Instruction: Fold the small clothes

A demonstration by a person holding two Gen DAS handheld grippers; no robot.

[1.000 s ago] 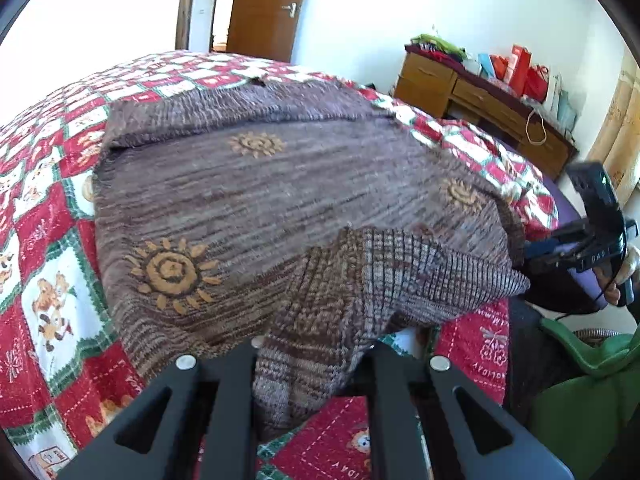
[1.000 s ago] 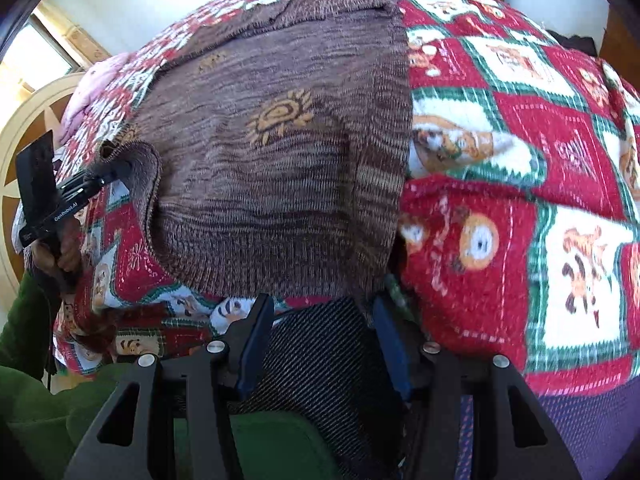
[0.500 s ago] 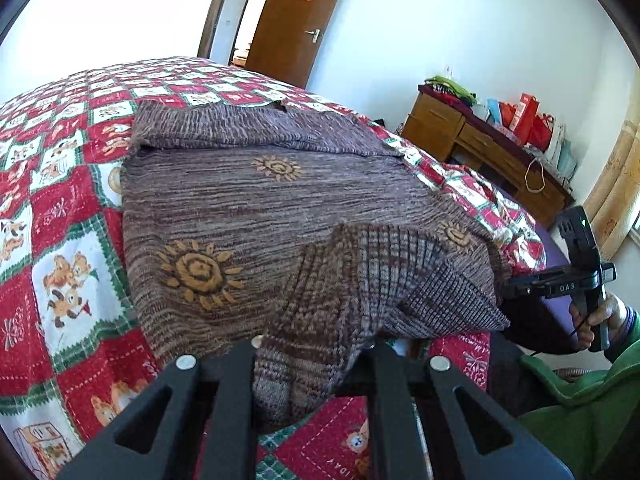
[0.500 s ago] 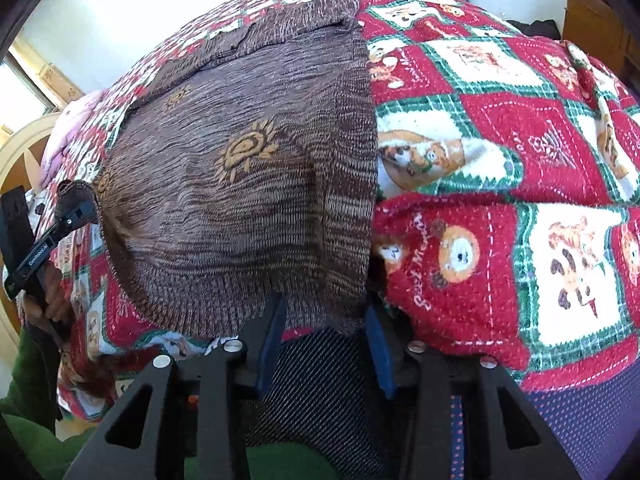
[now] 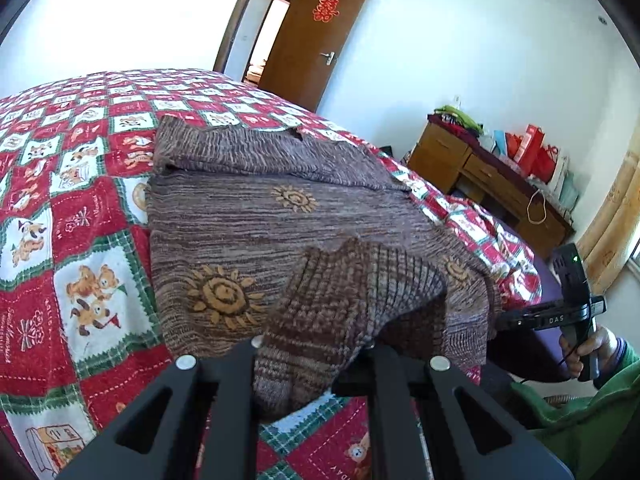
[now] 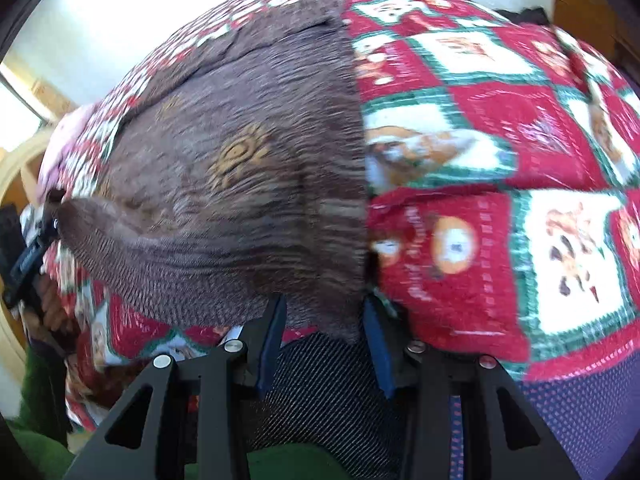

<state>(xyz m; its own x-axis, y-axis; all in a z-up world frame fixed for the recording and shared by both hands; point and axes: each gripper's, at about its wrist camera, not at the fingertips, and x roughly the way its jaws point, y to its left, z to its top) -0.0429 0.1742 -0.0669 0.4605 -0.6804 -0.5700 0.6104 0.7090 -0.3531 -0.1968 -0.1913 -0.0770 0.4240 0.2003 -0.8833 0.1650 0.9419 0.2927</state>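
Note:
A brown knitted sweater (image 5: 280,216) with orange sun motifs lies on the bed, its sleeves folded across the far end. My left gripper (image 5: 314,354) is shut on the near left corner of its ribbed hem and lifts it off the quilt. My right gripper (image 6: 324,320) is shut on the other hem corner of the sweater (image 6: 240,168), also lifted. The right gripper also shows in the left wrist view (image 5: 520,320), and the left gripper in the right wrist view (image 6: 44,232).
The bed carries a red, green and white patchwork quilt (image 5: 60,248). A wooden dresser (image 5: 488,184) with bags stands along the right wall. An open brown door (image 5: 312,40) lies beyond the bed. My green sleeve (image 5: 580,408) is at the lower right.
Both grippers have risen with the hem corners and moved forward over the bed. The near edge of the sweater has lifted higher off the quilt.

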